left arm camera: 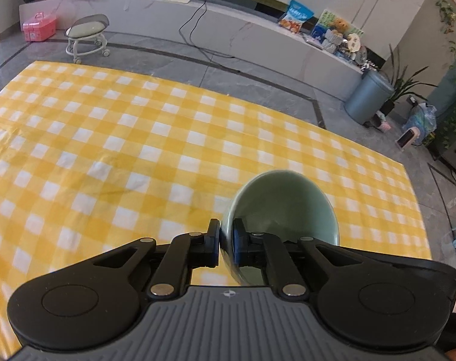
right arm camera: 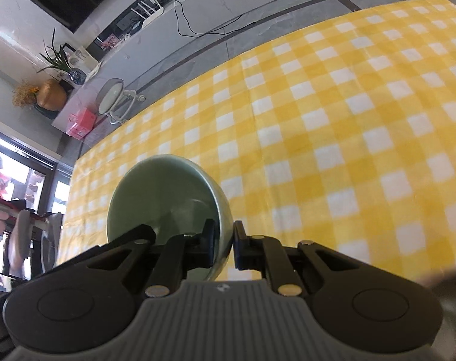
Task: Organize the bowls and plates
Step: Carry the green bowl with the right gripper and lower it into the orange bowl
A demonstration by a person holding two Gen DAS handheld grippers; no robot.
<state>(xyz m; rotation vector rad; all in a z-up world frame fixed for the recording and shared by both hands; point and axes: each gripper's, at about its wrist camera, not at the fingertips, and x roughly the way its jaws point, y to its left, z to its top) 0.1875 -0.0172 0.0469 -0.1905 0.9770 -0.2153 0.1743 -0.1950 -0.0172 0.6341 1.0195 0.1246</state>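
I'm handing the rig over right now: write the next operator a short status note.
Left gripper: jaws shut on the rim of a green bowl, held tilted above the yellow checked tablecloth.
Right gripper: jaws shut on the rim of a second green bowl, also lifted and tilted.
Done: both bowls picked up.
Left: set them down or stack them. No plates or stacking spot are in view.

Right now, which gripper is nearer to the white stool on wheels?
Right, probably. The right gripper, shut on a green bowl, is by the table end beside the stool. The left gripper, shut on a second bowl, has most of the checked tablecloth between it and the stool.
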